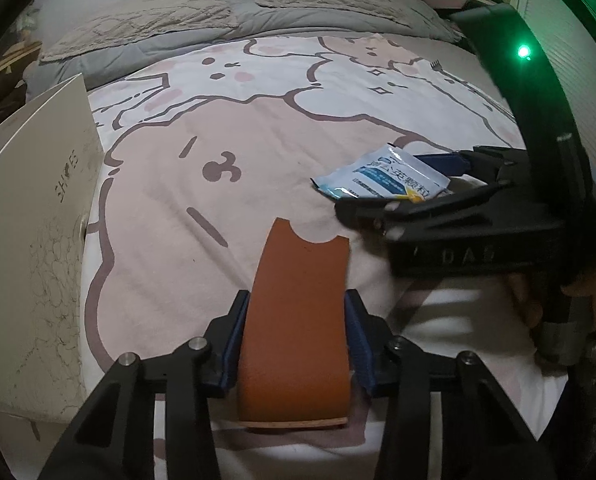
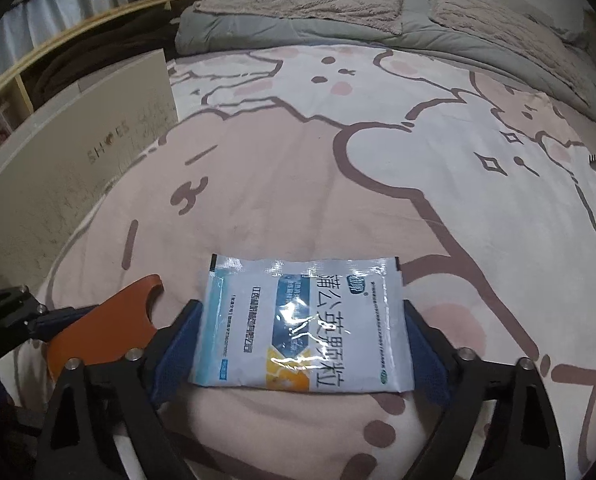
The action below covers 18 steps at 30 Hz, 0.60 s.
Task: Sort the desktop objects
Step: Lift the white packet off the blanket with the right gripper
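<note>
Left tool (image 1: 294, 344) clamps the leather piece (image 1: 298, 320); right tool (image 2: 301, 344) clamps the sachet (image 2: 301, 320).

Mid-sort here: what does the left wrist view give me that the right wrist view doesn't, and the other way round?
Only the left wrist view shows the hand holding the right gripper, and its green light. Only the right wrist view shows the wooden shelving and the sachet's whole printed face. Both show the orange leather piece between the left gripper's pads, the shoe box and the cartoon bedsheet.
</note>
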### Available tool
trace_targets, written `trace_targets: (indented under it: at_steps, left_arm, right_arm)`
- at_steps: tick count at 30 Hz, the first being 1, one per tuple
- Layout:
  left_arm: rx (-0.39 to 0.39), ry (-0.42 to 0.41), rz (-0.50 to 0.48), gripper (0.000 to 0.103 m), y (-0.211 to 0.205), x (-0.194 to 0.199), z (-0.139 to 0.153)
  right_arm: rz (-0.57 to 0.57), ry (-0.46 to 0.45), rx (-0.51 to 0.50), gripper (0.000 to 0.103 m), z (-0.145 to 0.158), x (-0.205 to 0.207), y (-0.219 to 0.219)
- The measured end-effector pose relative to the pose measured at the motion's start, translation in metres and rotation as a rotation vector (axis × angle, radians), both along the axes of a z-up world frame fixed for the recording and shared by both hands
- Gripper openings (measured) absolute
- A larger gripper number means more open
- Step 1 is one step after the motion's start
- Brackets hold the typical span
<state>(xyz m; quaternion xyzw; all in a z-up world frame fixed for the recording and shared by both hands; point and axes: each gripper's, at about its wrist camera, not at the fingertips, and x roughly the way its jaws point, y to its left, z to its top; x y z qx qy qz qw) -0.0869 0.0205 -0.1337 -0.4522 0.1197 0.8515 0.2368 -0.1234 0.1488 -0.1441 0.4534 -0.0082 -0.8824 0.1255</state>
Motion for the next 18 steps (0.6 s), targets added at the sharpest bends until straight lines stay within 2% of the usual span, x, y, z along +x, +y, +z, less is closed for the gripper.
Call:
trace_targets:
  at_steps: [4, 12, 18]
  left_arm:
    - [0.021, -0.005, 0.001, 0.045, -0.002, 0.001, 0.001]
    - [0.051, 0.006, -0.004, 0.045, -0.004, 0.017, 0.009]
    - [0.047, 0.023, 0.009, 0.045, -0.014, 0.029, 0.012]
  right_arm:
    - [-0.013, 0.012, -0.031, 0.076, 0.002, 0.005, 0.010]
    - [-0.021, 0.045, -0.009, 0.074, 0.005, 0.019, 0.010]
    - [-0.043, 0.069, -0.039, 0.073, 0.013, 0.027, 0.017]
